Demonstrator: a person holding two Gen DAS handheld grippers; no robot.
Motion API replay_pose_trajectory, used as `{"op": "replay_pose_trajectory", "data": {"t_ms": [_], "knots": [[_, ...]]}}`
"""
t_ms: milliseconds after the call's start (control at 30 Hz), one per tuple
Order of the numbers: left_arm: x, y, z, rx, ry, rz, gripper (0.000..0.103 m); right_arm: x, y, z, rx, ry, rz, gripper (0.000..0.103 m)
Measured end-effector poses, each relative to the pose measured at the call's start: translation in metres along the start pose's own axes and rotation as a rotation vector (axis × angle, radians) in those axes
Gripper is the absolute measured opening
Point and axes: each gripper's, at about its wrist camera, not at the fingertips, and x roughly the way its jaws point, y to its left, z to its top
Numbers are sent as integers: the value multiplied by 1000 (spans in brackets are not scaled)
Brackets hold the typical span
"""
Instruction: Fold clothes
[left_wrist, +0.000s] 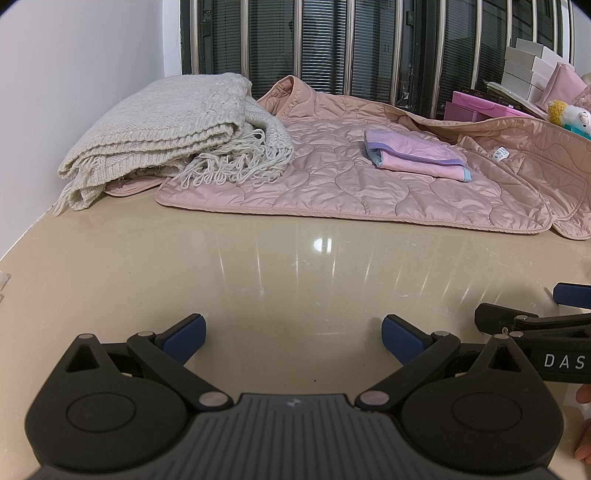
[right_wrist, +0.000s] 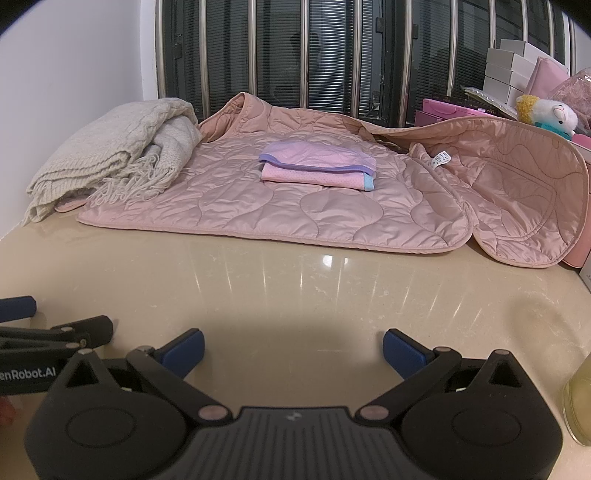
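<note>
A pink quilted jacket (left_wrist: 351, 184) (right_wrist: 295, 206) lies spread on the beige counter, far from both grippers. On its middle rests a small folded pink and purple garment (left_wrist: 413, 157) (right_wrist: 317, 166). A folded cream knit scarf with fringe (left_wrist: 173, 129) (right_wrist: 110, 155) sits at the jacket's left edge. My left gripper (left_wrist: 293, 338) is open over bare counter, nothing between its blue pads. My right gripper (right_wrist: 293, 350) is open too, side by side with the left. Each gripper's tip shows at the other view's edge.
The glossy beige counter (left_wrist: 258, 266) (right_wrist: 258, 288) stretches between the grippers and the clothes. A barred window (right_wrist: 332, 51) stands behind. White boxes, pink boxes (right_wrist: 454, 110) and a plush toy (right_wrist: 550, 110) crowd the back right. A yellowish bottle (right_wrist: 580, 402) stands at the near right.
</note>
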Motion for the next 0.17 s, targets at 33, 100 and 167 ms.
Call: {"op": "replay_pose_trajectory", "data": {"t_ms": [33,100,167], "knots": [[0,0,0,0,0,0,102,0,0,0,0,0,0,103],[0,-1,0,-1,0,1,102,0,0,0,0,0,0,103],[0,-1,0,-1,0,2,102,0,0,0,0,0,0,103]]}}
